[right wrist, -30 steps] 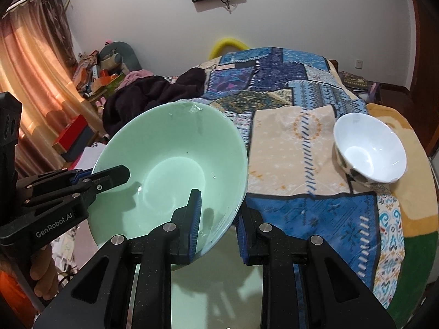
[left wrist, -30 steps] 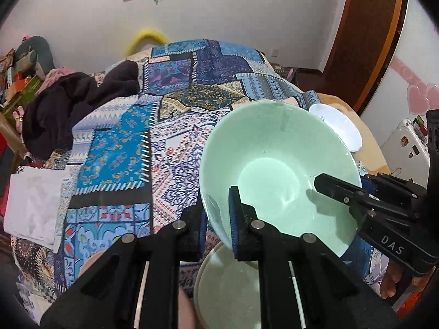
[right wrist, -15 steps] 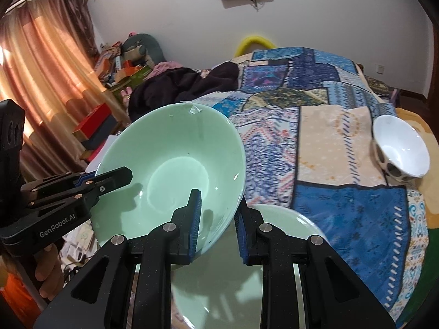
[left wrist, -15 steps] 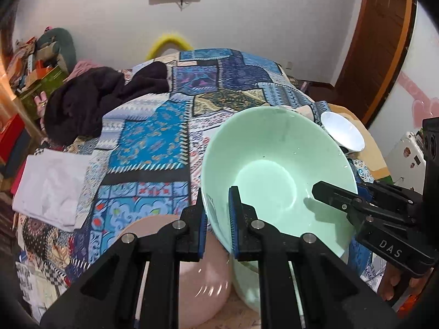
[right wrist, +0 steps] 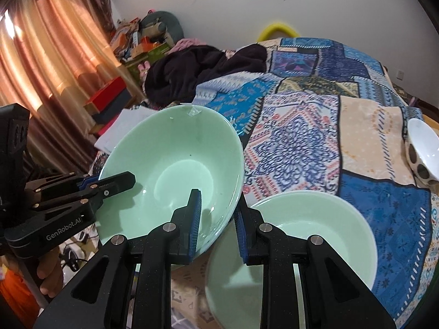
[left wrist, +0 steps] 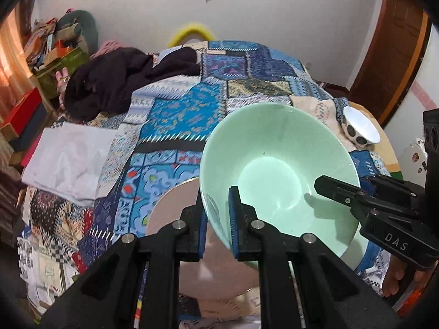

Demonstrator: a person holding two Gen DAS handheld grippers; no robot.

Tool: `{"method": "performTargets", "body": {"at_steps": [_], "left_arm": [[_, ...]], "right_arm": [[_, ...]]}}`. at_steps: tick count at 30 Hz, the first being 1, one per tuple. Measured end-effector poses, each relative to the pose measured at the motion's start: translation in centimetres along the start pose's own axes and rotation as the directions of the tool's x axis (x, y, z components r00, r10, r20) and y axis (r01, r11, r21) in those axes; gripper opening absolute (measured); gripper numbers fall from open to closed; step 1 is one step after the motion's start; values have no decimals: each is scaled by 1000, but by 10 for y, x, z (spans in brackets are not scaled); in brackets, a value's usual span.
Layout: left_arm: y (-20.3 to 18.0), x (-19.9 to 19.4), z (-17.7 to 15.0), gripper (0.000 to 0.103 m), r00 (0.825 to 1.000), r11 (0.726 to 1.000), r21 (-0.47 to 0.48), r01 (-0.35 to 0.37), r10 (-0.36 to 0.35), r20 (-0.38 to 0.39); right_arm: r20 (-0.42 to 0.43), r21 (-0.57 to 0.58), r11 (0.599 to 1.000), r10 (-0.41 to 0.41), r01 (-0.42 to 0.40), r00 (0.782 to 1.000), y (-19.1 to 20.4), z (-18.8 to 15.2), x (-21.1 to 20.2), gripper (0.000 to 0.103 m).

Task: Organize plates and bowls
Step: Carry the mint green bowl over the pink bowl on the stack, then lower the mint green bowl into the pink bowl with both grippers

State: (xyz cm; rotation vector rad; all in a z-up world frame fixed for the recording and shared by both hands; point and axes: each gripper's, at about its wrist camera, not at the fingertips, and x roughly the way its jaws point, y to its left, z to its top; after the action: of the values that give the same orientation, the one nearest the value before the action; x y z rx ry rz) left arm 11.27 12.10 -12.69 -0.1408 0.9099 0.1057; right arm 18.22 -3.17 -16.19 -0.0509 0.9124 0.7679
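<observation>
While both grippers clamp opposite rims of the tilted green bowl, the left gripper and right gripper hold it above a pink plate and a second green bowl on the patchwork quilt.

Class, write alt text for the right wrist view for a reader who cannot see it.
Two grippers, right gripper and left gripper, clamp opposite rims of a large green bowl held tilted above a patchwork bedspread. A second green bowl sits below it, and a white spotted bowl rests at far right.
</observation>
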Motion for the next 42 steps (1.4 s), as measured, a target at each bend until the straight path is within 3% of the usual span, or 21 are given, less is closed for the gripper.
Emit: {"method": "performTargets", "body": {"at_steps": [25,39,42], "left_arm": [[55,40,-53,13,991,994,-108,0,-14,-136],[59,43,-56,13,990,995,-95,-15,2,-140],[57,44,-55,13,990,996,-86,-26,13,-141]], "right_arm": [[-171,-69,997,32,-44,985,25,-20,48,21],[-161,-62,997,28,-39,987,23,-18,43,22],[-139,-77,997,-9,-1,990,21,-18,38,24]]}}
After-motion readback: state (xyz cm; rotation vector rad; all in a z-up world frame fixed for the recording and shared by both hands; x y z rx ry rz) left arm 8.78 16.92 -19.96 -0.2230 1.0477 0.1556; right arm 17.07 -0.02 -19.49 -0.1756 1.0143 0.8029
